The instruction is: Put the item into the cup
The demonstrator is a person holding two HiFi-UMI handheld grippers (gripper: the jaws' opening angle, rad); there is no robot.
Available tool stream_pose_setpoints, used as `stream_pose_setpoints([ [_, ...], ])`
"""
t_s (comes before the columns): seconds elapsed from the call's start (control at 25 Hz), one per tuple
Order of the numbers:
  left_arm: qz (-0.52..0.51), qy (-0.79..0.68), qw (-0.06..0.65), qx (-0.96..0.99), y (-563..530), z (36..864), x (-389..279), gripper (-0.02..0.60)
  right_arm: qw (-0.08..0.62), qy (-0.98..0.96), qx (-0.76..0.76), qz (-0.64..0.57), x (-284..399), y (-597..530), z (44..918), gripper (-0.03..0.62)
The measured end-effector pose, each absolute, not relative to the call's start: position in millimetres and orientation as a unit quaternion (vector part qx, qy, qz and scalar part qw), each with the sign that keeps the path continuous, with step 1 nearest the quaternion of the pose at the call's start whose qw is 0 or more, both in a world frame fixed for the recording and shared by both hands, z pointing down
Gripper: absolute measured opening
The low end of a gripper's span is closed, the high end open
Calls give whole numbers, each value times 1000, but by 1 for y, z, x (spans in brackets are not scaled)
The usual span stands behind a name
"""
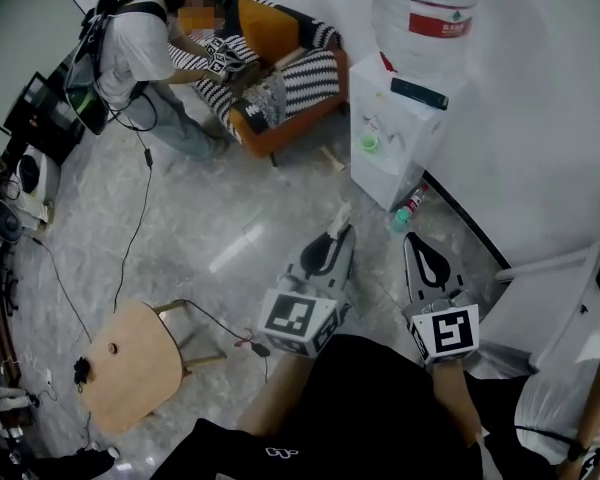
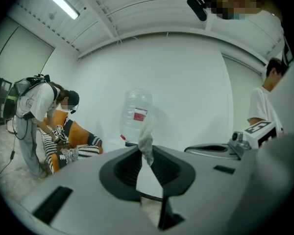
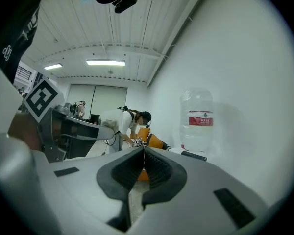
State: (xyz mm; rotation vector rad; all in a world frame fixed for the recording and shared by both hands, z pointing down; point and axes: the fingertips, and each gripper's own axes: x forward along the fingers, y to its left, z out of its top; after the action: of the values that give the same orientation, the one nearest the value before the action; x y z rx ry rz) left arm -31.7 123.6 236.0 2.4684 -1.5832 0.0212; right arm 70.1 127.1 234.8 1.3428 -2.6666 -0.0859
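In the head view my left gripper [image 1: 341, 232] is held above the floor, shut on a small pale packet [image 1: 342, 213] that sticks out past its tips. The left gripper view shows that packet [image 2: 146, 133] standing up between the closed jaws of my left gripper [image 2: 145, 154]. My right gripper [image 1: 410, 237] is level beside it, shut with nothing in it; the right gripper view shows the jaws of the right gripper [image 3: 144, 150] meeting. A small green cup [image 1: 369, 142] sits on the ledge of the white water dispenser [image 1: 410, 133], ahead of both grippers.
A large water bottle [image 1: 424, 13] tops the dispenser, and a dark flat device [image 1: 418, 93] lies on it. A small bottle [image 1: 407, 209] stands on the floor at its base. Another person [image 1: 140, 53] bends over an orange sofa [image 1: 280, 68]. A wooden stool [image 1: 130, 364] is at lower left, a white table [image 1: 555, 303] at right.
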Motion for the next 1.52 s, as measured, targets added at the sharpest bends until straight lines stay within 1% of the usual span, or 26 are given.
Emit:
stream_pose_setpoints([
  [0.24,23,-536,118,835,52,234,-66,54,95,-884,458,7,40,52,241,11],
  [0.4,16,-534,122,837,2,226,-97,54,87,-884,459,19,8,1,235,11],
  [0.52,5,-532,113,839,-38,216,-113,54,67,-879,472,14,-6,-37,220,11],
  [0.72,-15,-520,84,850,-93,207,-119,54,36,-855,517,8,-2,-92,203,11],
  [0.84,-26,-510,81,856,-119,197,-124,54,27,-842,538,12,-3,-126,198,11],
  [0.92,-34,-507,86,857,-132,197,-128,54,34,-839,544,12,-8,-143,200,11],
  [1.04,-20,-500,102,860,-154,213,-134,54,43,-834,551,10,-14,-158,203,11],
  [1.24,4,-476,115,872,-177,224,-120,54,52,-821,569,23,3,-174,208,11],
  [1.4,23,-472,131,872,-184,233,-109,54,45,-811,581,46,20,-183,214,11],
  [1.52,31,-471,130,872,-189,232,-103,54,41,-813,579,48,22,-189,214,11],
])
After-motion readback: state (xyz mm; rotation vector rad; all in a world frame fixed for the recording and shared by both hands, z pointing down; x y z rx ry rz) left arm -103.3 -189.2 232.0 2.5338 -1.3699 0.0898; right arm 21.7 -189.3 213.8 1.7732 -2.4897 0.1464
